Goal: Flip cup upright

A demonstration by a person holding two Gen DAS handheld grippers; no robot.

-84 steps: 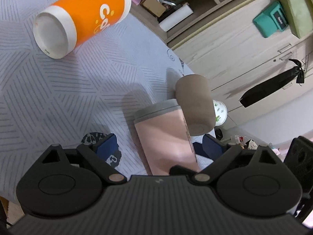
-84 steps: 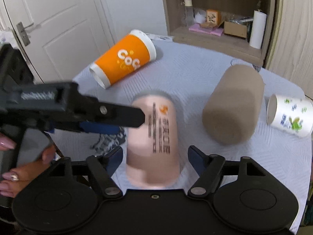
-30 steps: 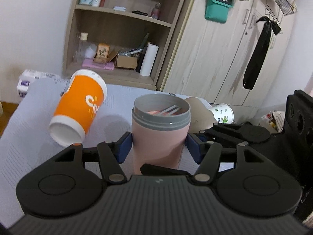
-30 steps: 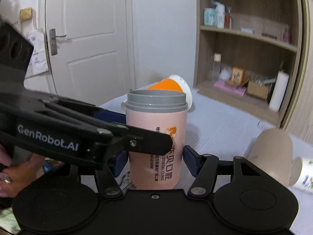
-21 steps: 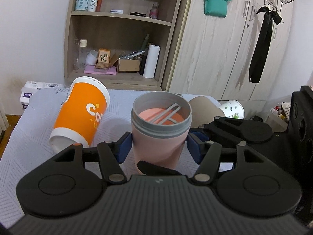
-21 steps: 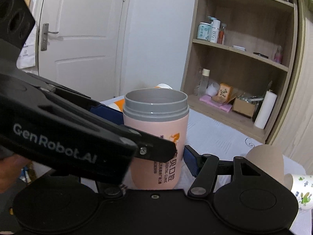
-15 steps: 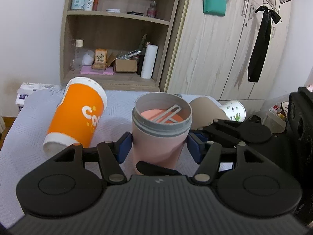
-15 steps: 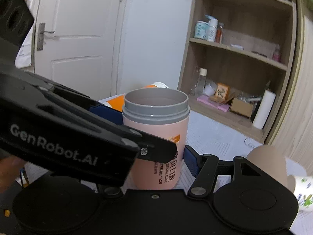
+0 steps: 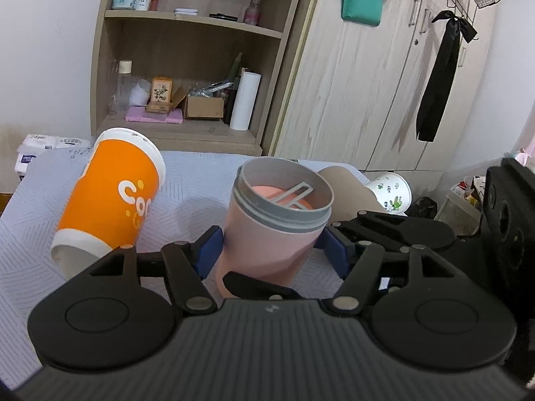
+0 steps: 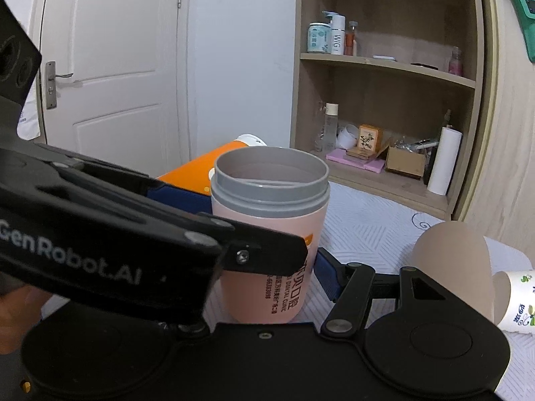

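Note:
A pink cup with a grey rim (image 9: 267,234) stands mouth up on the cloth-covered table (image 9: 187,180), leaning a little to the right in the left wrist view. My left gripper (image 9: 271,250) has its blue pads against both sides of the cup. In the right wrist view the same cup (image 10: 271,234) stands upright. My right gripper (image 10: 267,267) brackets its lower body. Only its right pad (image 10: 326,279) shows, close to the cup wall. The left gripper's black arm (image 10: 133,234) hides the other pad.
An orange cup (image 9: 110,200) lies on its side at the left. A tan cup (image 9: 347,190) and a small white printed cup (image 9: 391,193) lie at the right; both show in the right wrist view (image 10: 451,264) (image 10: 521,297). Shelves (image 9: 187,83) and a wardrobe (image 9: 367,83) stand behind.
The pink cup went from lying on its side to standing mouth up between both grippers. In the last half second it leans slightly more to the right in the left wrist view.

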